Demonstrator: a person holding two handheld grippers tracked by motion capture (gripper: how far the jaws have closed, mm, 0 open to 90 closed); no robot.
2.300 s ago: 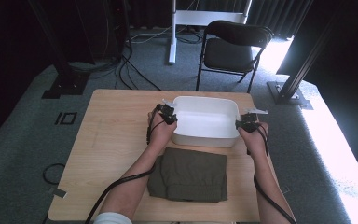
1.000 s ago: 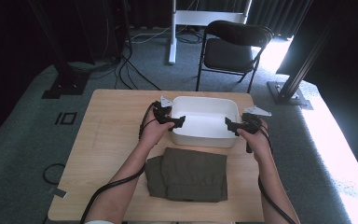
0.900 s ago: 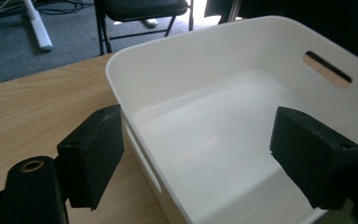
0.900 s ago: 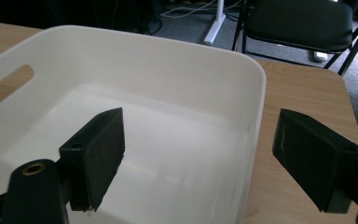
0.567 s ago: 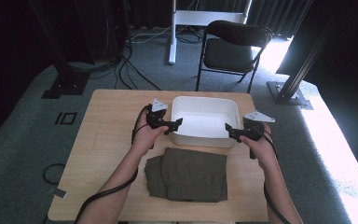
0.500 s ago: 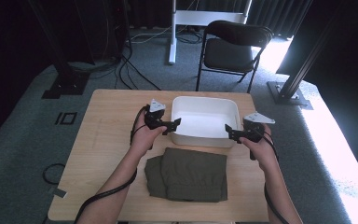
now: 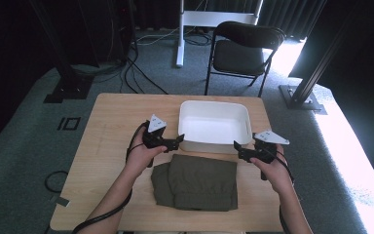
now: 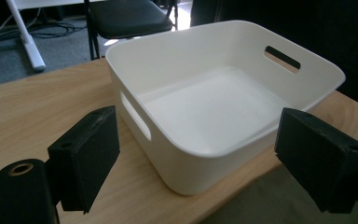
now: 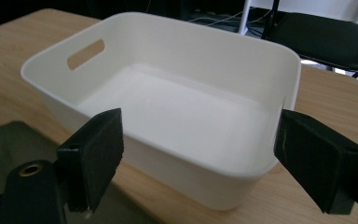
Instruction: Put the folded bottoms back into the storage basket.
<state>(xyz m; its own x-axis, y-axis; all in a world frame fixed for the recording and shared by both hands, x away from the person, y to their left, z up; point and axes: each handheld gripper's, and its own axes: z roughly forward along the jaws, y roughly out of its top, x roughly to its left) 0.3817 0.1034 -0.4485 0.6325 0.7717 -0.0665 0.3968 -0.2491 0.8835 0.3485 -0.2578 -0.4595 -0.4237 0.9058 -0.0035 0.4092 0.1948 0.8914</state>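
An empty white bin with slot handles stands at the far middle of the wooden table. In front of it lies a folded olive-green cloth. My left gripper hovers at the bin's near left corner, open; its jaws have just widened a little with nothing between them. My right gripper is open at the near right corner. The left gripper faces the bin, with the cloth at the lower right. The right gripper faces the bin, with the cloth at the lower left.
A black folding chair stands beyond the table's far edge. Cables trail over the grey carpet, and dark stands flank the table. Bare wood stretches left of the bin.
Both hands have drawn back from the bin's sides toward the near edge, to the bin's front corners. The bin and the cloth have stayed put.
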